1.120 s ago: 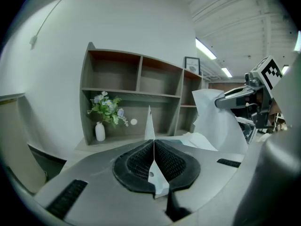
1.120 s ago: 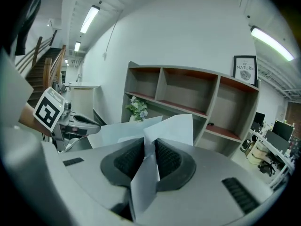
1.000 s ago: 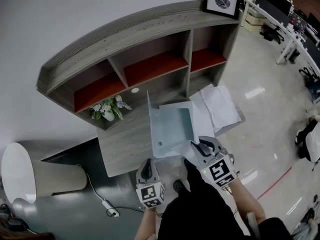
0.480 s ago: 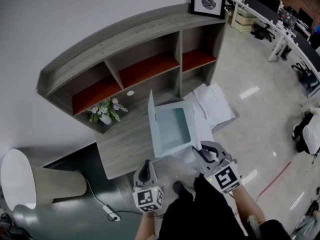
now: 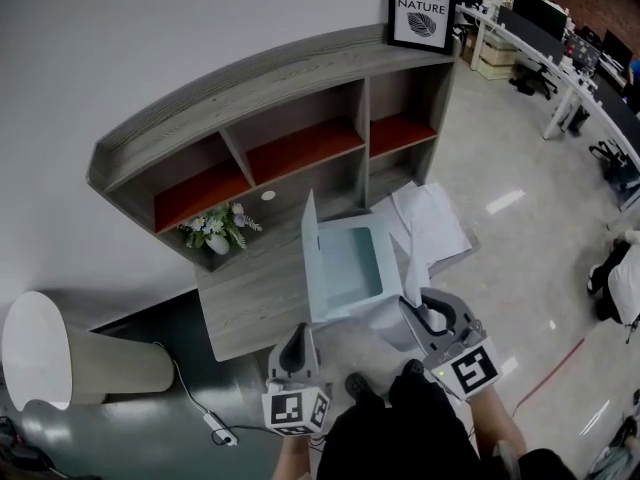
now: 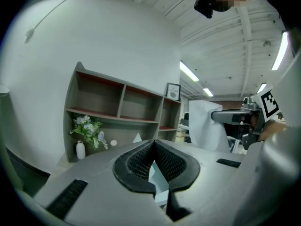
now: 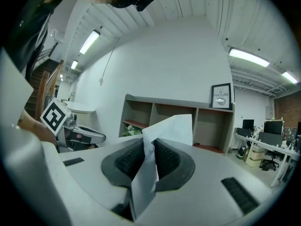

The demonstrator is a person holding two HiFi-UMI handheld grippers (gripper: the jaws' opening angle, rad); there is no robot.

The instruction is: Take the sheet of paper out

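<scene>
The thing that mattered was where the sheet of paper [image 5: 411, 265] sat in relation to the two tools. It was already pinched between the right tongs [image 5: 428, 308], at the lower right of the head view. From the right gripper view, the jaws stood narrow, with the sheet creased between the dark pads and poking out above and below them. Its long axis ran from the tongs towards the upper part of the frame, so the free end leaned over the right edge of the open pale-blue box [image 5: 345, 266]. I could not tell whether the far edge was touching the box or had come clear of it.

The left tongs [image 5: 298, 343] hung at the lower centre, well apart from the sheet and to its left. Their jaws were pressed together with nothing between them. The right hand was plainly the nearer one. To my eye, whatever came next depended on that hand carrying the sheet away from the box.

I counted:
- two tongs;
- one sheet held;
- one open box on the worktop [image 5: 250, 303];
- one loose pile of white papers [image 5: 432, 218] to the right of the box, too jumbled to count;
- one small vase of flowers [image 5: 218, 230];
- one framed print [image 5: 420, 8] on top of the shelf unit [image 5: 250, 83].
</scene>
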